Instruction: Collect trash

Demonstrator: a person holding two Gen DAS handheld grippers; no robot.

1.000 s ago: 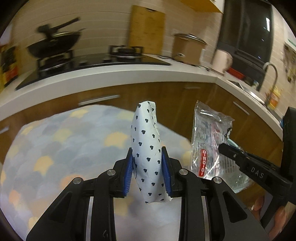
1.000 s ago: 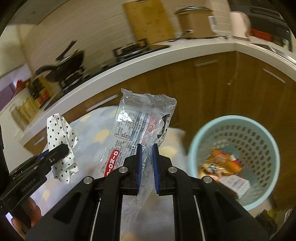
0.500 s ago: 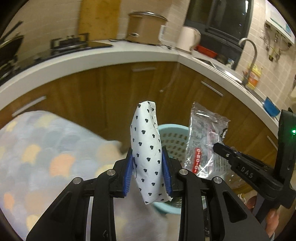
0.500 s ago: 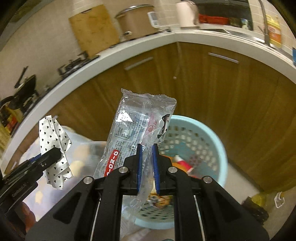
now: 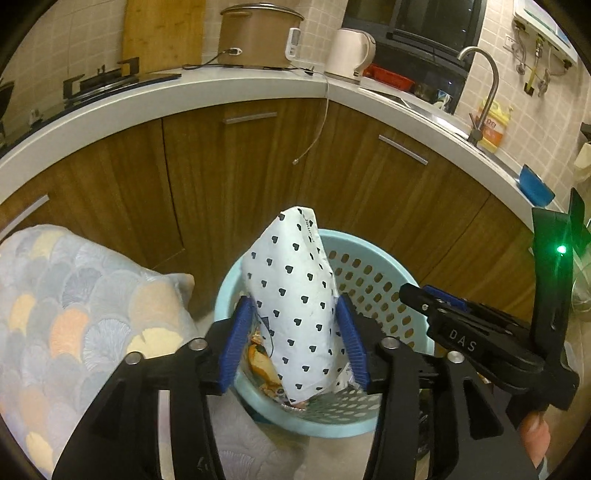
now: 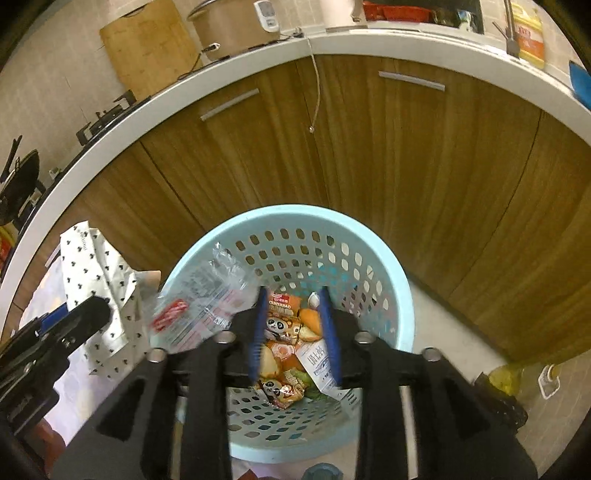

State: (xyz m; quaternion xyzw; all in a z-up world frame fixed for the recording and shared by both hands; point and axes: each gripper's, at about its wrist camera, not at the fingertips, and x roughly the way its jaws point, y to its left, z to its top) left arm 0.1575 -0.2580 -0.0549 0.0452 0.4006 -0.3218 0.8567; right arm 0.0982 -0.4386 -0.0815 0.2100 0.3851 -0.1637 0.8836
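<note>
Both grippers hang above the blue basket (image 6: 400, 306) to drop trash: the right gripper (image 6: 293, 330) is opening, its clear wrapper (image 6: 201, 306) falling free, while the left gripper (image 5: 293, 343), also opening, brackets the heart-print paper (image 5: 295, 295), cabinets (image 6: 424, 166) behind.

Wood cabinets (image 5: 258, 166) under white counter (image 5: 221, 92), tiled wall (image 5: 66, 37); dark window (image 5: 424, 22), prob.

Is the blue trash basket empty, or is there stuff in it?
Not empty. The basket holds snack wrappers at the bottom, seen through the open right gripper.
</note>
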